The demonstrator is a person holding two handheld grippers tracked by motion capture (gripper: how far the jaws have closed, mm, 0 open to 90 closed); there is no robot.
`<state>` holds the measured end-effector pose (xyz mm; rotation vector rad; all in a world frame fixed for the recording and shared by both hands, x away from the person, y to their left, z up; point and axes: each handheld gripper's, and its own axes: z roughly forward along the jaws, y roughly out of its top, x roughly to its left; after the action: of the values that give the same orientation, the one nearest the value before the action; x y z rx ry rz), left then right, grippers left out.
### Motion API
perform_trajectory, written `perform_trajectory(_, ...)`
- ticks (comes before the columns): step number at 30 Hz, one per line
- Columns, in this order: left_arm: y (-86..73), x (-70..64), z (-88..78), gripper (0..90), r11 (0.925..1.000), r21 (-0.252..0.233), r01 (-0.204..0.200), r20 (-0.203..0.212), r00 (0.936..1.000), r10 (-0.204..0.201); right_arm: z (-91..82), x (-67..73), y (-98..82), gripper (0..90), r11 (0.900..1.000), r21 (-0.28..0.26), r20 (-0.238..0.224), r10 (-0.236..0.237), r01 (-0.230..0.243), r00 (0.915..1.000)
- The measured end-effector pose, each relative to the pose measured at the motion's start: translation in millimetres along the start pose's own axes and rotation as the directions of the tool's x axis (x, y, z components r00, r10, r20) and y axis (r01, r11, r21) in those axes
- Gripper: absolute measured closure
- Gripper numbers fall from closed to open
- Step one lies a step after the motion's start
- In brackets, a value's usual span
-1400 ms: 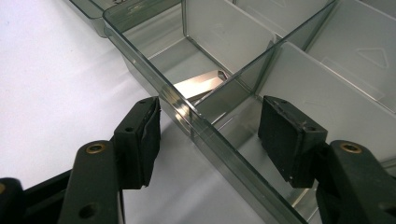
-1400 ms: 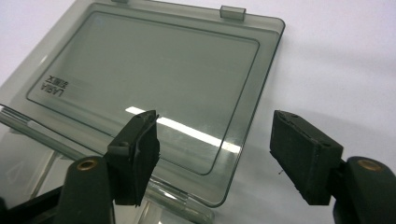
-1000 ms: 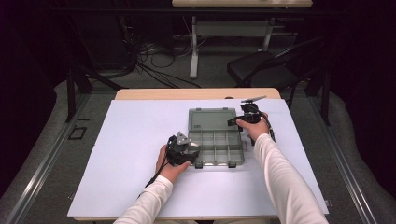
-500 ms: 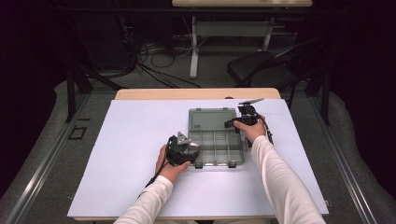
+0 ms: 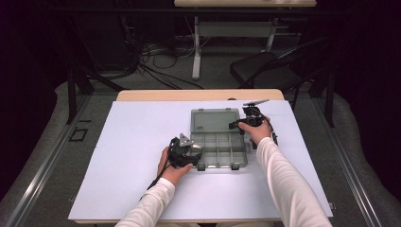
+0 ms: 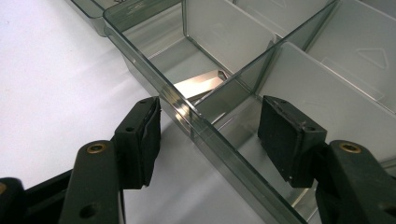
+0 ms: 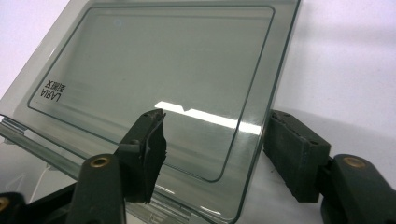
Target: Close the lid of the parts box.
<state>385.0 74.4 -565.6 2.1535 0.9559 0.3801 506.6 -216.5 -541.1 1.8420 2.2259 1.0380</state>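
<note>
Standing open on the table: compartment box, lid raised. Left gripper spread astride box's near wall; right gripper, jaws just closing, astride lid edge, not yet pinching. Closing remains.

A white sheet covers most of the wooden table, whose bare top shows as a strip along the far edge. Beyond it, a black folding chair stands on the grey floor to the right, and a tangle of dark cables lies left of a pale desk leg. Black rails run along the floor on the left.
</note>
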Motion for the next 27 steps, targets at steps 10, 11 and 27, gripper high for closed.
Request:
perform_trajectory(10, 0.0, 0.1, 0.1, 39.1, 1.0000, 0.000, 0.000, 0.001, 1.0000, 0.000, -5.1, -2.7, 1.0, 45.1, 1.000, -0.021, -0.013, -0.009, 0.009, 0.9999)
perform_trajectory(11, 0.0, 0.2, 0.1, 39.1, 1.0000, 0.000, 0.000, 0.002, 1.0000, 0.000, -5.9, -3.3, 1.2, 46.2, 1.000, -0.022, -0.013, -0.013, 0.013, 0.9998)
perform_trajectory(27, 0.1, 0.2, 0.1, 39.1, 1.0000, -0.001, 0.000, 0.002, 1.0000, 0.000, -15.6, -7.4, 3.7, 60.9, 0.998, -0.054, -0.013, -0.043, 0.042, 0.9990)
